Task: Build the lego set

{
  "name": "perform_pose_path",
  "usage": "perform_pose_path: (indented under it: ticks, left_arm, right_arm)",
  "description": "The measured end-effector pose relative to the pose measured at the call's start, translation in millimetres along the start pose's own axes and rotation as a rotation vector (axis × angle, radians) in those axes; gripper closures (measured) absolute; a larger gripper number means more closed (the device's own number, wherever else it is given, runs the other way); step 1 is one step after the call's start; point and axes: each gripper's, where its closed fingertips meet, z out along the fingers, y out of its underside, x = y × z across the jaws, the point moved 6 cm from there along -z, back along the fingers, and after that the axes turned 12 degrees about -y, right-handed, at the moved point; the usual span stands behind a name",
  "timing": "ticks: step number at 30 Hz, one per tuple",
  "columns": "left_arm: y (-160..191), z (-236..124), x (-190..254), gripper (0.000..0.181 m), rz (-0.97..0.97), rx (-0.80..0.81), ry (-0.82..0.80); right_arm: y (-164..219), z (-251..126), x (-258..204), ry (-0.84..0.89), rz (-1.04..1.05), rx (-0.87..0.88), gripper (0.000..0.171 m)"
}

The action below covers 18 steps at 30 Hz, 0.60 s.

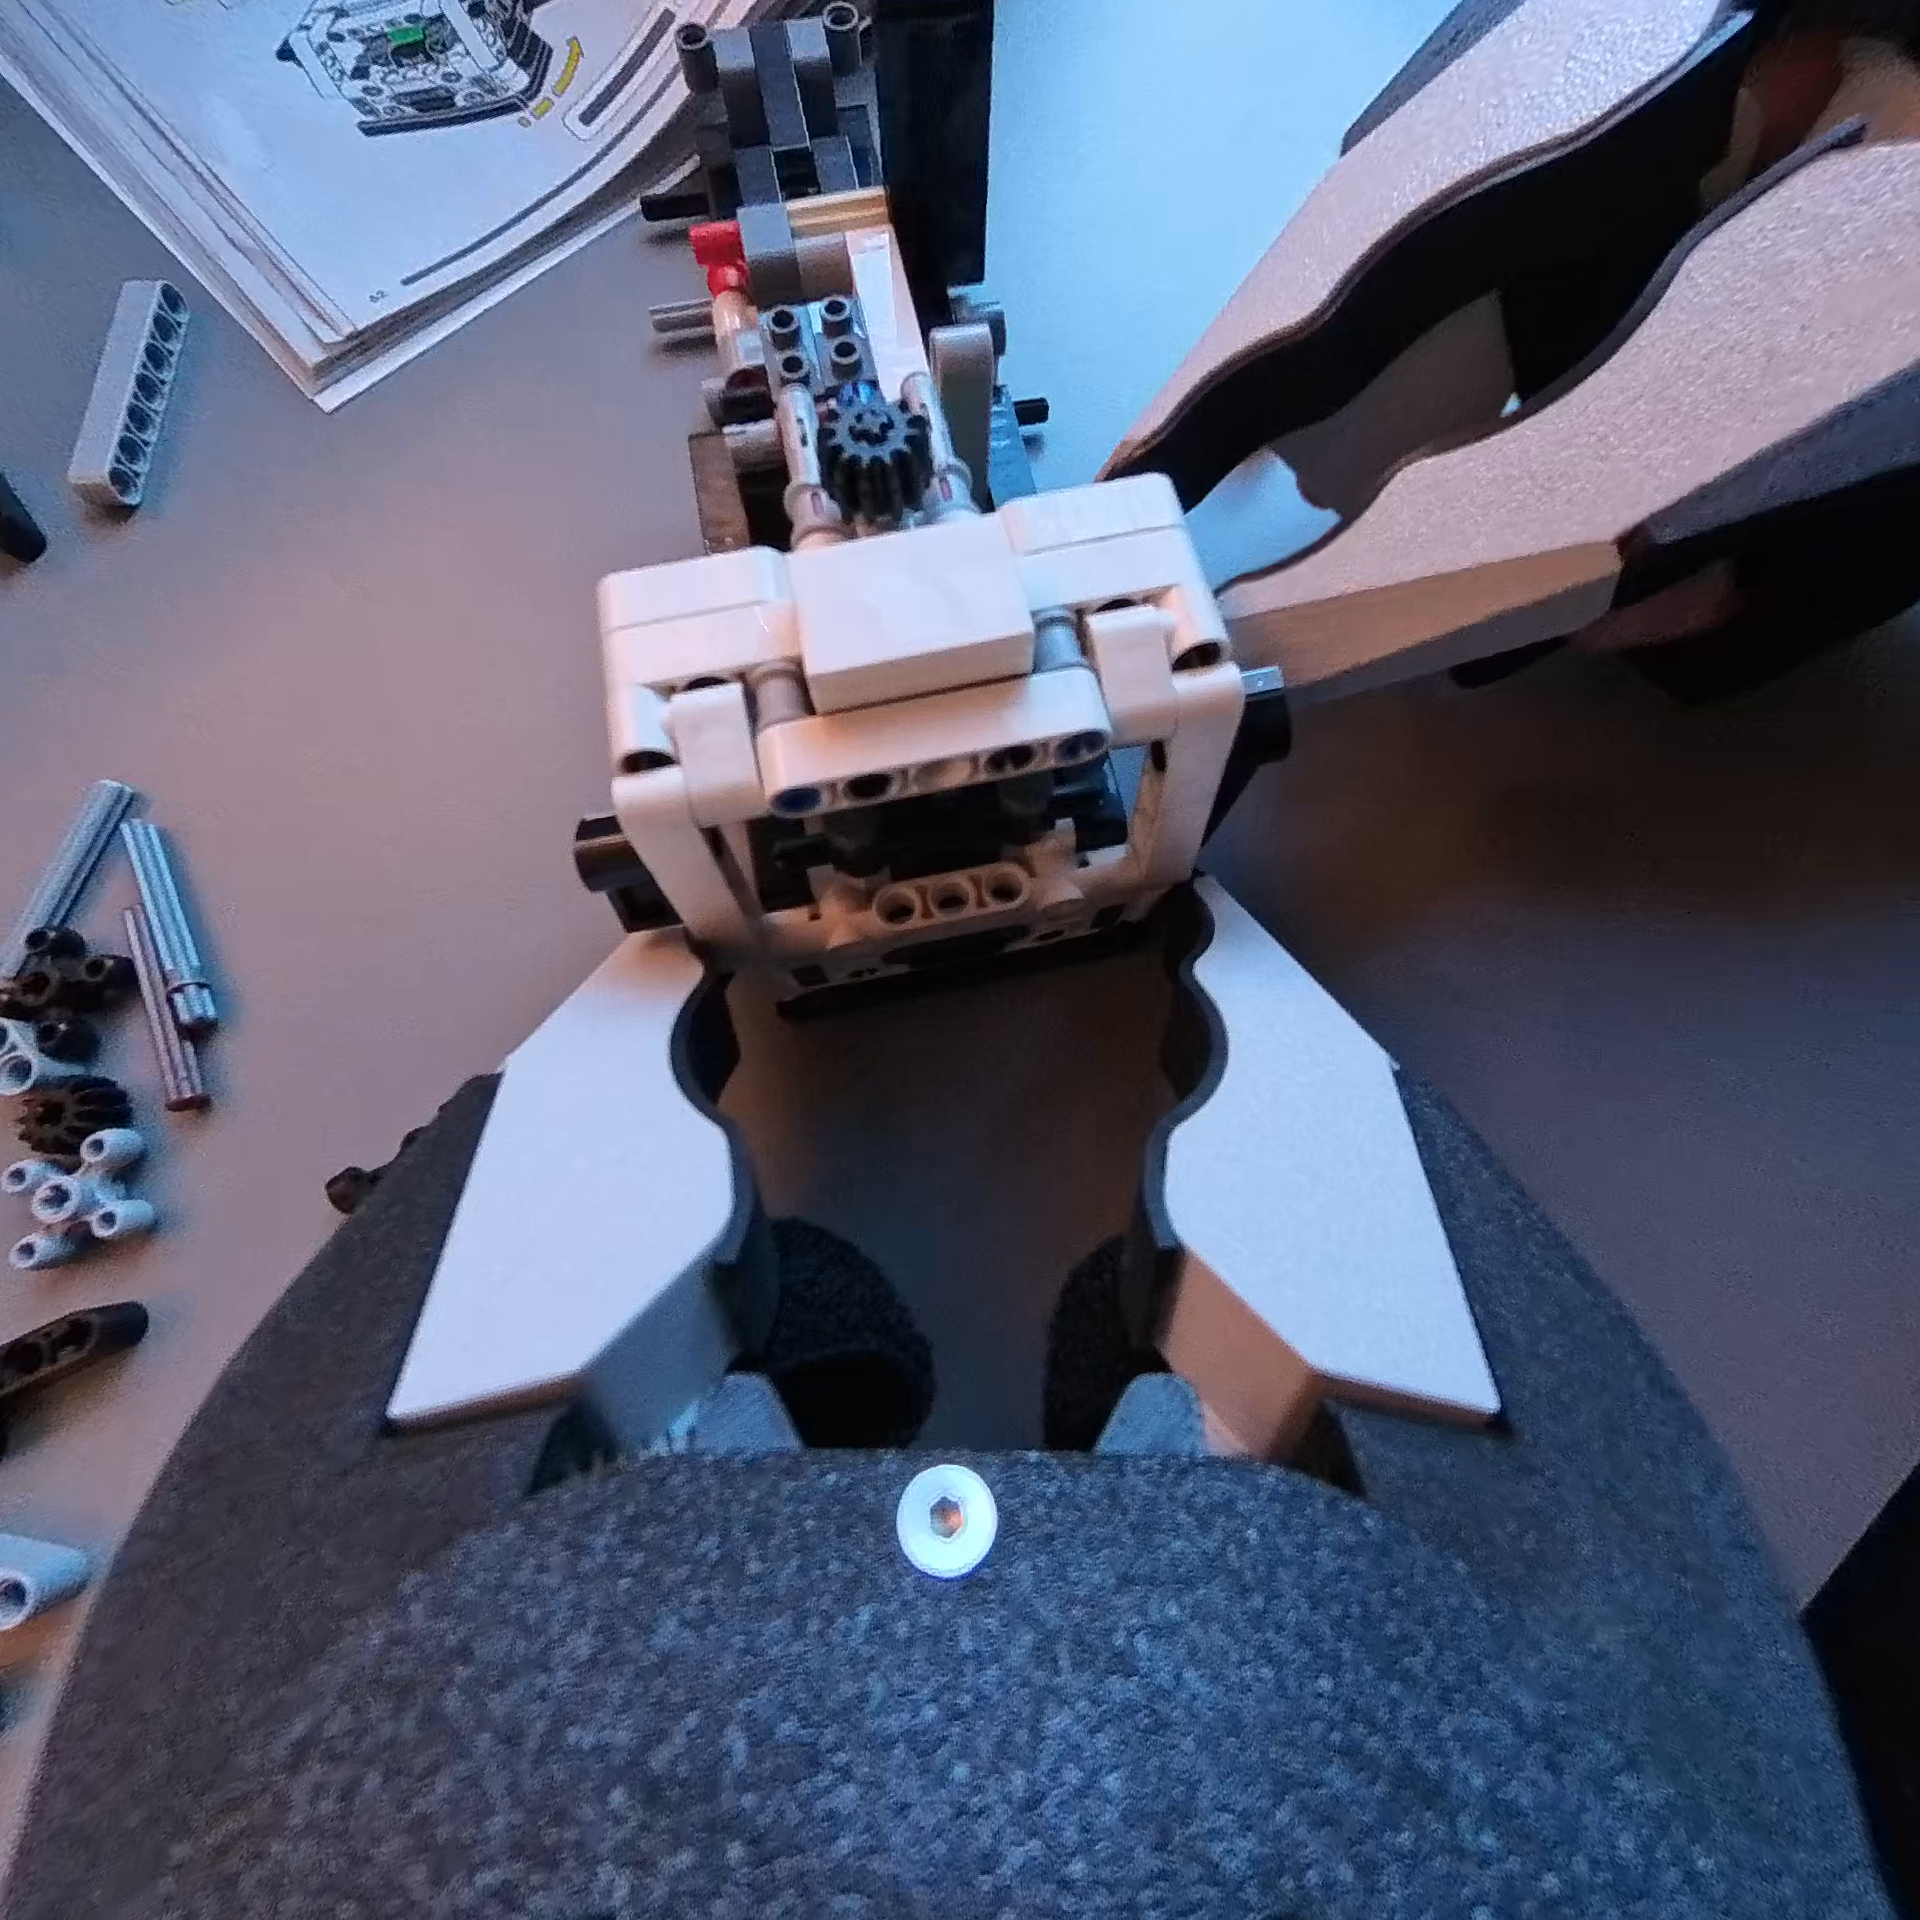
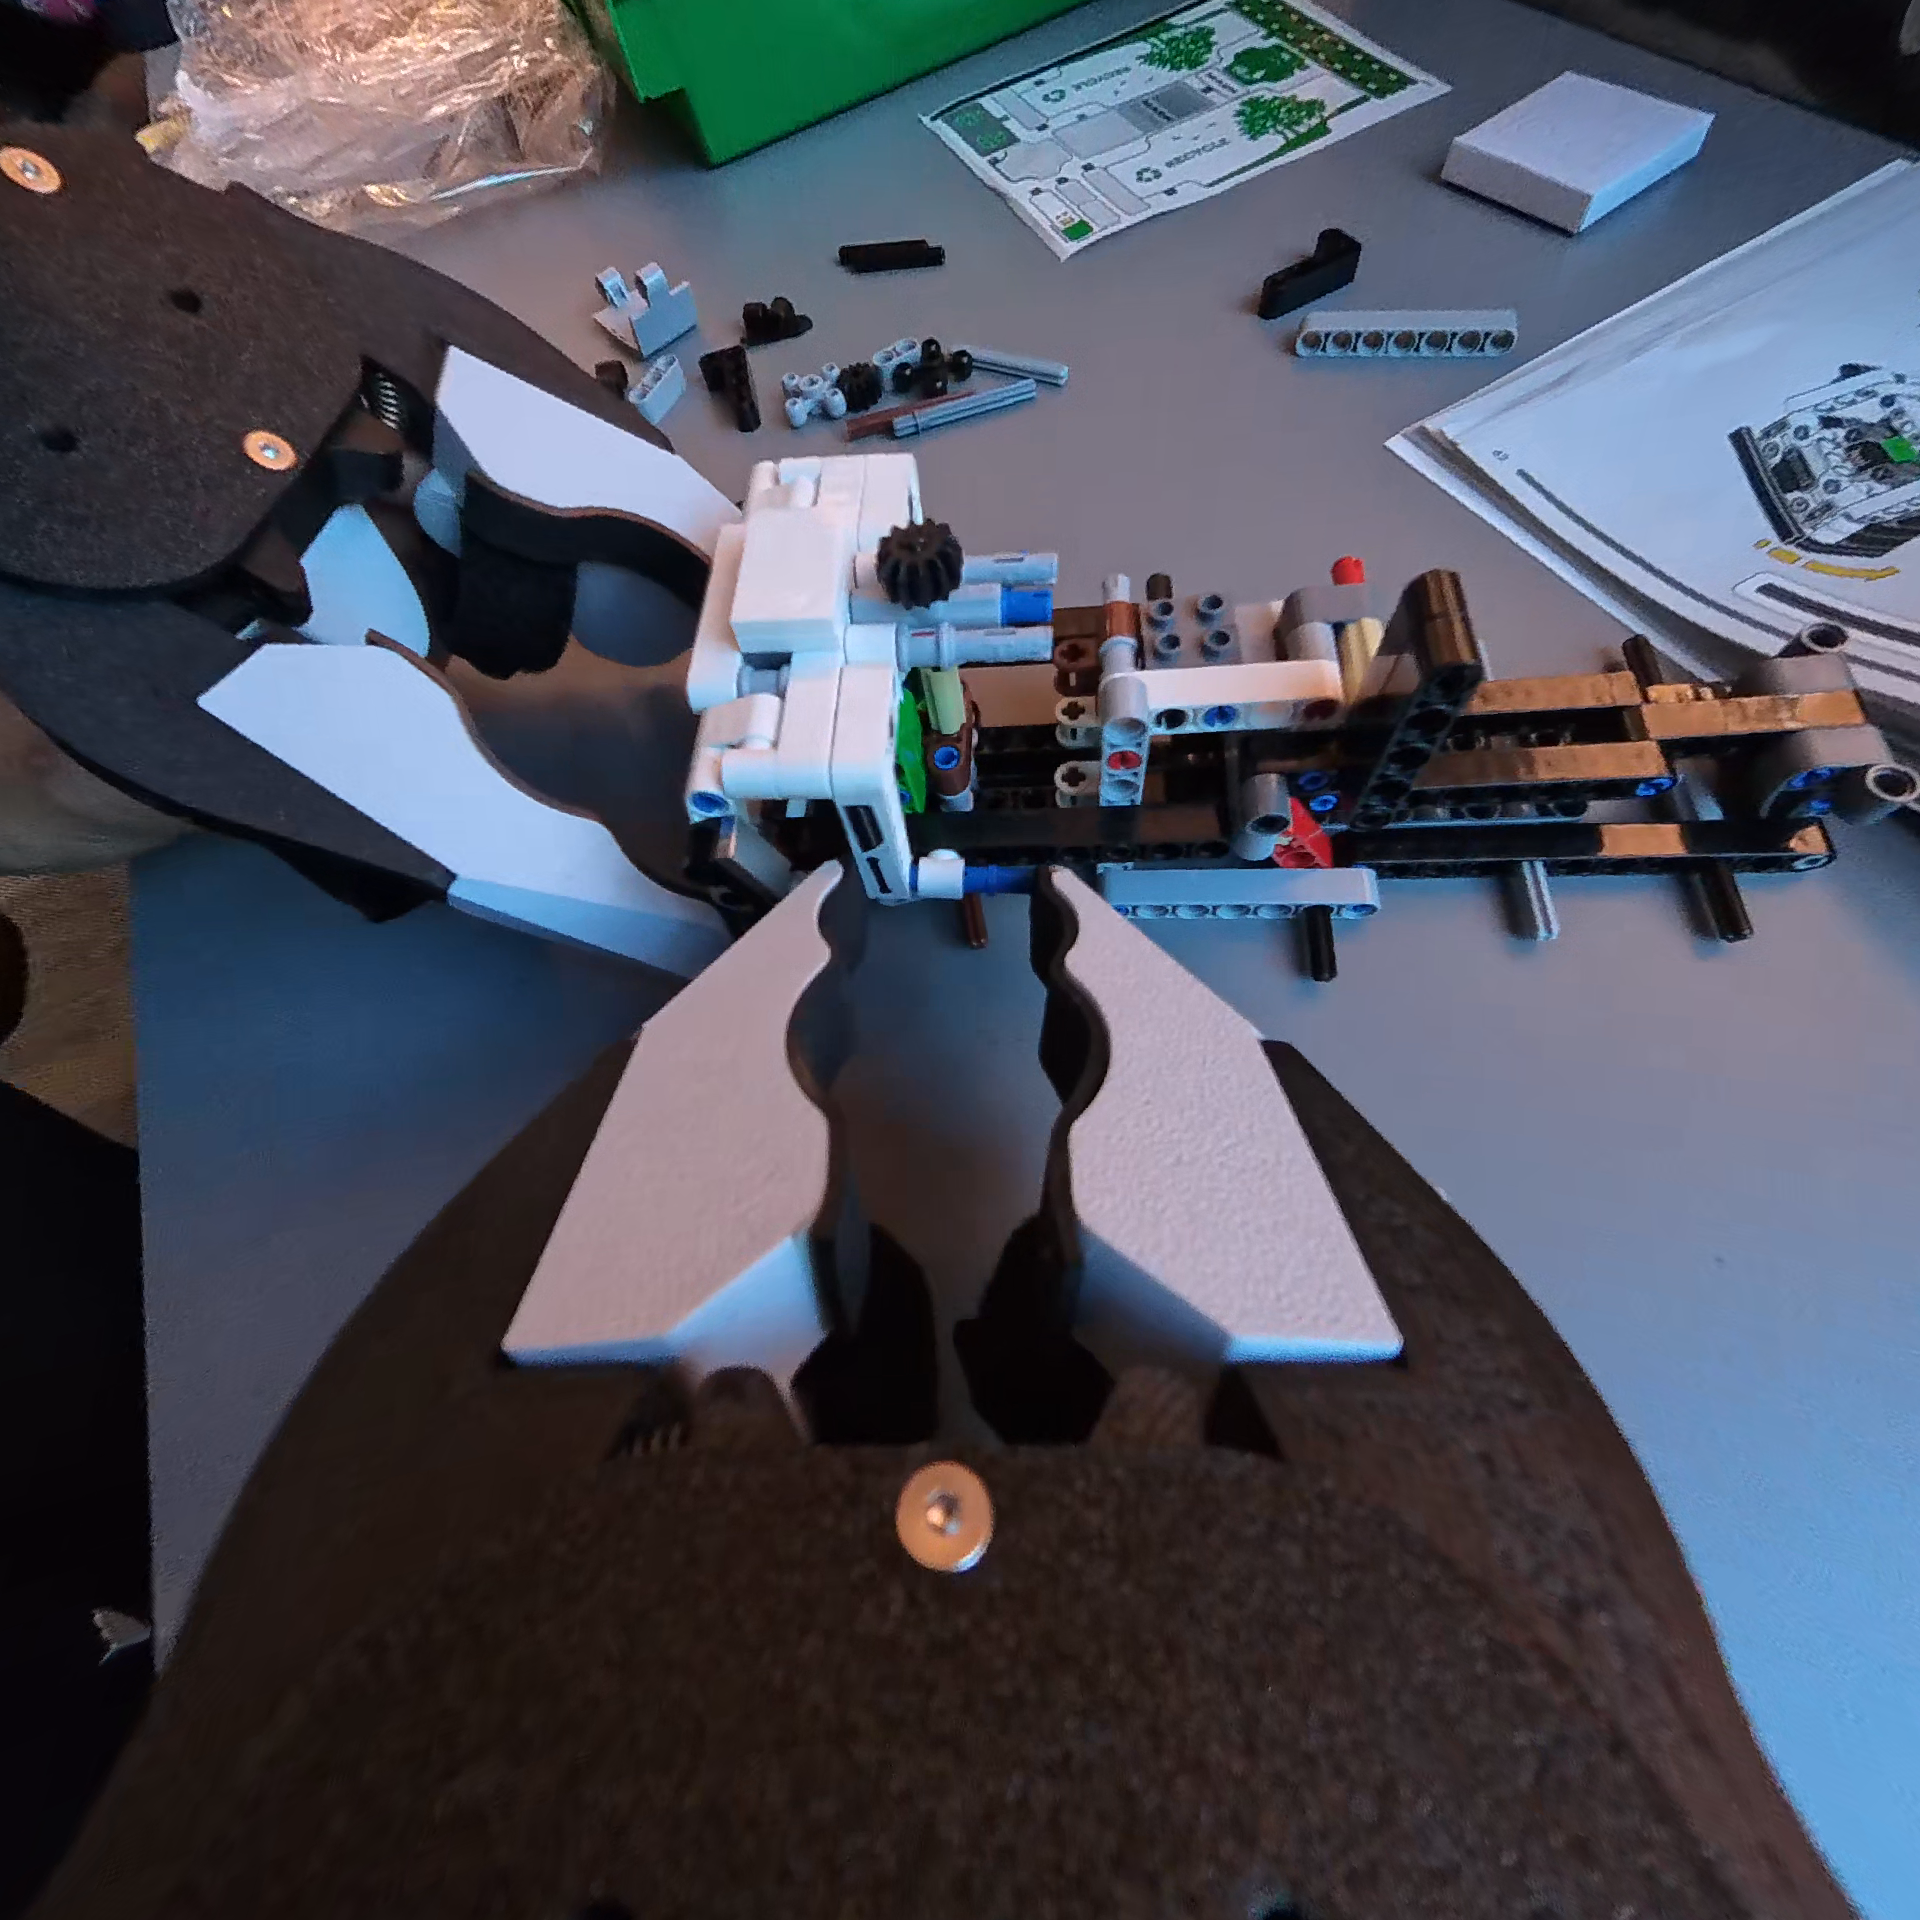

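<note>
The long lego truck chassis (image 2: 1351,769) lies on the grey table, with a white cab (image 1: 904,644) at its near end and a black gear (image 1: 878,457) on top. My left gripper (image 1: 940,920) straddles the cab's front end, and its fingertips (image 1: 665,945) press on both lower sides. It also shows in the right wrist view (image 2: 722,717), closed around the cab. My right gripper (image 2: 940,878) is open and empty. Its tips rest against the model's side, around a white connector and blue pin (image 2: 987,878). It reaches in from the right in the left wrist view (image 1: 1221,592).
An open instruction booklet (image 2: 1714,468) lies beyond the chassis. Several loose small parts (image 2: 883,384) and a grey beam (image 2: 1403,338) lie on the table. A green box (image 2: 810,73), a sticker sheet (image 2: 1174,114), a white box (image 2: 1579,145) and a plastic bag (image 2: 374,104) sit farther back. The gap from one gripper's tips to the other's is roughly 5 centimetres.
</note>
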Motion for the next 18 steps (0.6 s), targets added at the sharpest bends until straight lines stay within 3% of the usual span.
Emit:
perform_pose_path:
  ticks: [18]
  left_arm:
    - [0.2,0.0,-1.3,0.099,-0.006,-0.001,-0.004]
  right_arm:
    - [-1.0,1.5,-0.3,0.001,0.011,0.007,0.140]
